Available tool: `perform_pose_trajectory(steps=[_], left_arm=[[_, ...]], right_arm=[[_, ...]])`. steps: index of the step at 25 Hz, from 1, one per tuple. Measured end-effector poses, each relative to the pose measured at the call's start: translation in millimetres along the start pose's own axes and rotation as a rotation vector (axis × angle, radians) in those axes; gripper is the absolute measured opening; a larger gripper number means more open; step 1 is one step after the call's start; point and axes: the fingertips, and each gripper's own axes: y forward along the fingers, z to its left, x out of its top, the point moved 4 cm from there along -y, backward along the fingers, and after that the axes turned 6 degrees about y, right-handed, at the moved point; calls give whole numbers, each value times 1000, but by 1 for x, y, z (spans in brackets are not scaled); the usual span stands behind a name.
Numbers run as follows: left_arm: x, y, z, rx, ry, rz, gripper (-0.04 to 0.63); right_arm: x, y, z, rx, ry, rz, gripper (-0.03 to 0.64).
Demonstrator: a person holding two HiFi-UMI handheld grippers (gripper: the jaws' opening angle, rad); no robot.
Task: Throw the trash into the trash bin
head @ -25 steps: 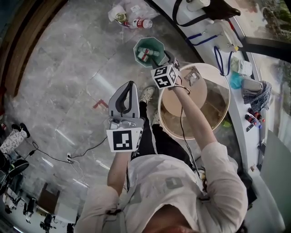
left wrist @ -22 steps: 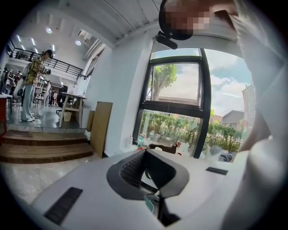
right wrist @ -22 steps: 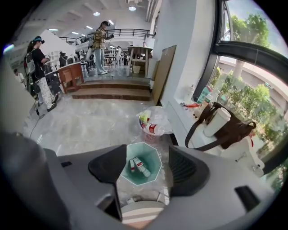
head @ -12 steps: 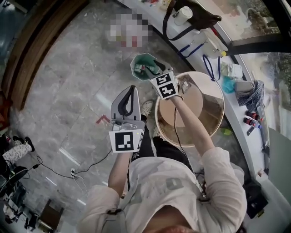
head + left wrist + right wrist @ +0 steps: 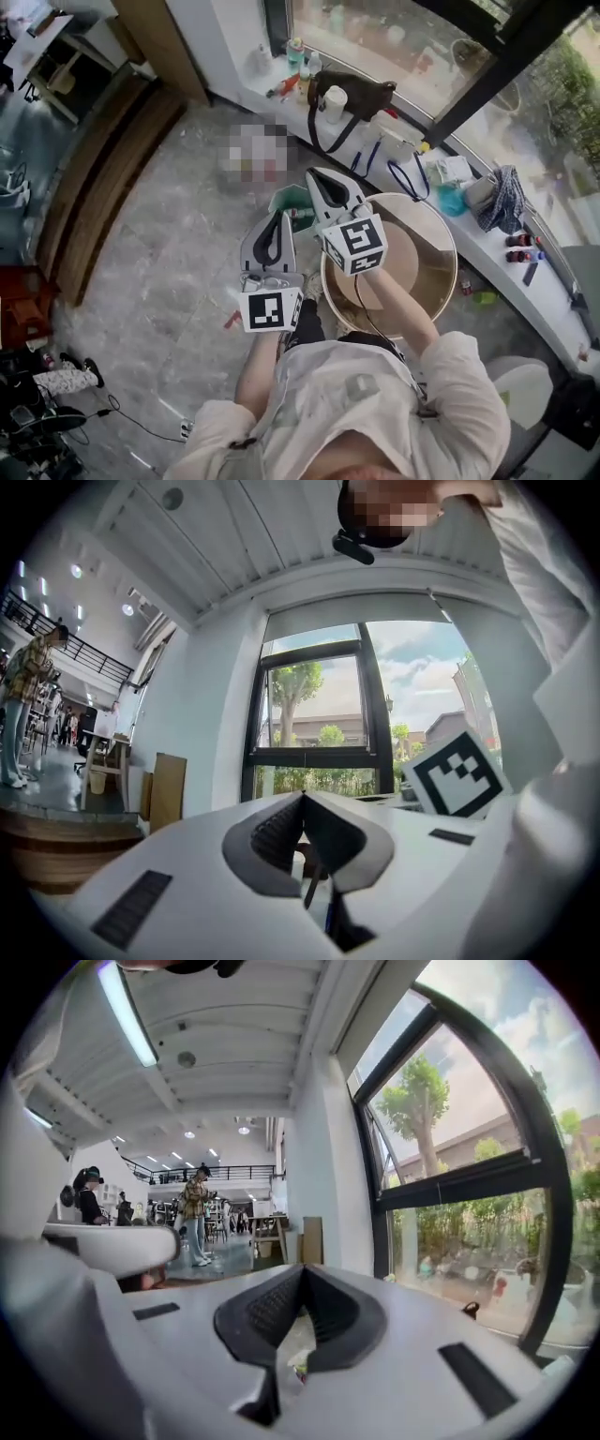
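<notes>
The teal trash bin (image 5: 287,199) stands on the grey floor and is mostly hidden behind my two raised grippers. A bit of bottle trash (image 5: 299,215) shows inside it. More trash lies on the floor beyond the bin, under a mosaic patch (image 5: 257,150). In the head view my left gripper (image 5: 277,215) is held up at chest height, jaws together and empty. My right gripper (image 5: 312,172) is higher and just to its right, also shut with nothing between its pads. In each gripper view the tips (image 5: 302,797) (image 5: 302,1269) meet, pointing level toward the windows.
A round wooden table with a glass rim (image 5: 444,234) stands to my right. The window sill behind carries a black bag (image 5: 352,92), bottles and a checked cloth (image 5: 500,202). A wooden step (image 5: 103,187) runs along the left. People stand far off (image 5: 197,1206).
Both grippers have risen from over the bin to chest height, the right one more. The right jaws have closed. The head view has tilted up, bringing the windows into sight.
</notes>
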Motion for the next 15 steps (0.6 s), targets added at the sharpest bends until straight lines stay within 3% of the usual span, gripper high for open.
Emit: perform_pose_trajectory(steps=[8, 15], left_arm=[[54, -1, -45, -50, 47, -118, 11], [70, 0, -76, -97, 25, -153, 11]], right_arm=[[54, -125, -6, -154, -154, -171, 14], [62, -196, -19, -257, -106, -246, 14]])
